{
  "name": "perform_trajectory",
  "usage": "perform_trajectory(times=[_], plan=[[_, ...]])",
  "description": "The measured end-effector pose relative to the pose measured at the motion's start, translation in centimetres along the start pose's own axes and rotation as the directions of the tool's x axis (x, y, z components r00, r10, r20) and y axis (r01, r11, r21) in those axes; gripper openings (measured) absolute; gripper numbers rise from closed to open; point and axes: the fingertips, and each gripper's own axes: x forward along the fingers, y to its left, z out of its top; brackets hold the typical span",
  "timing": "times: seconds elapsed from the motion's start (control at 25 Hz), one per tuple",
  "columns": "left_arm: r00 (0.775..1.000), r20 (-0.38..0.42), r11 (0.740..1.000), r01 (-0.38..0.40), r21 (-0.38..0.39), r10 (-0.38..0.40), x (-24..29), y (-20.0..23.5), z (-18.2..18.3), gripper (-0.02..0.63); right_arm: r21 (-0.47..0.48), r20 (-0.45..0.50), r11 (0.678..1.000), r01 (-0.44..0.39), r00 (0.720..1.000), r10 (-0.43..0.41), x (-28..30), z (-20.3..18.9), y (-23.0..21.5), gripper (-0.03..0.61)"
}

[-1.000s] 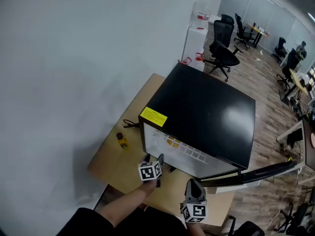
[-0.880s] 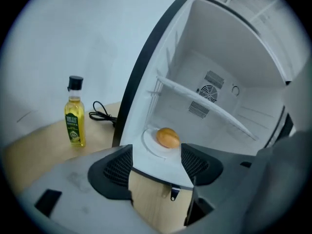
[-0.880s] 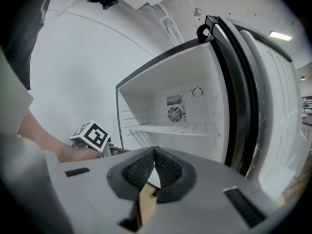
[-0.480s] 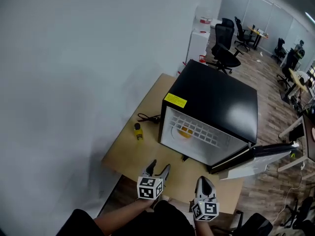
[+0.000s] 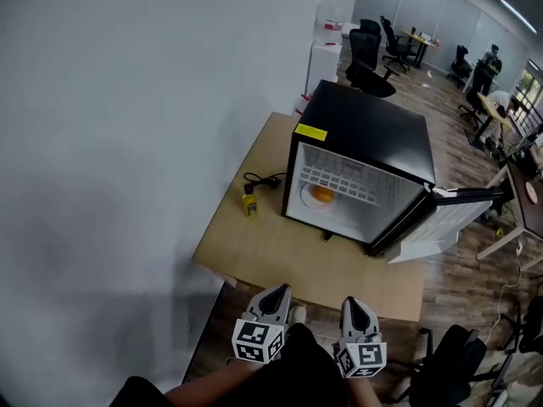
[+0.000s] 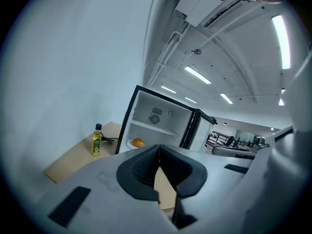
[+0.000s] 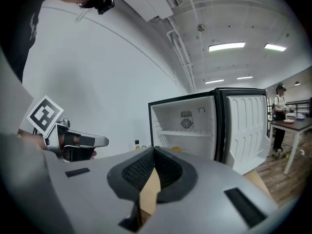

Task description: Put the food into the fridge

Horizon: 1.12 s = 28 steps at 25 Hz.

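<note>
L claw (image 5: 277, 292) closing shut, empty, R claw (image 5: 355, 303) clenched, empty, prob. orange (image 5: 322, 195) in open fridge (image 5: 365, 125)

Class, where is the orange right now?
In the head view, the orange sits inside the open fridge, under its wire shelf, to the right of the yellow bottle standing on the table.

1. Left hand-held gripper (image 5: 277, 295): pale grey moulded shell; dark ribbed pads (image 6: 143, 167); shallow dark rectangular slots in the housing.
2. Left marker cube (image 5: 257, 341): white, with black square markers.
3. Right hand-held gripper (image 5: 357, 307): matching grey shell and dark ribbed pads.
4. Right marker cube (image 5: 361, 359): white, black-patterned.
5. Black garment (image 5: 297, 373): plain.
</note>
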Motion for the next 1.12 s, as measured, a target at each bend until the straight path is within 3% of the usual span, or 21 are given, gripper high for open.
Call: perform_trajectory(times=[0.12, 0.28, 0.44, 0.72, 0.88, 1.12], plan=[[0.998, 0.015, 0.997, 0.052, 0.057, -0.053, -2.4, -1.8, -0.4, 0.015, -0.044, -0.002, 0.998, 0.035, 0.999, -0.035, -2.7, 0.3, 1.1, 0.06], [0.989, 0.071, 0.99, 0.128, 0.064, -0.133, -4.0, -3.6, 0.6, 0.015, -0.056, 0.011, 0.996, 0.073, 0.997, -0.073, -5.2, 1.3, 1.9, 0.06], [0.981, 0.145, 0.989, 0.121, 0.082, -0.132, -6.3, -4.3, 2.2, 0.014, -0.089, 0.019, 0.994, 0.066, 0.998, -0.065, -6.8, 1.6, 2.9, 0.06], [0.987, 0.1, 0.981, 0.111, 0.161, -0.128, -7.1, -6.5, 2.2, 0.014, -0.102, 0.043, 0.994, 0.04, 0.998, -0.036, -7.7, 2.3, 3.1, 0.06], [0.988, 0.041, 0.974, 0.138, 0.18, -0.147, -7.1, -8.0, 0.4, 0.014, -0.08, 0.065, 0.995, 0.064, 0.996, -0.059, -9.2, 2.5, 2.8, 0.06], [0.986, 0.034, 0.973, 0.154, 0.17, -0.162, -7.2, -10.7, 0.1, 0.014, -0.06, 0.052, 0.995, 0.081, 0.996, -0.078, -11.3, 2.8, 1.4, 0.06]])
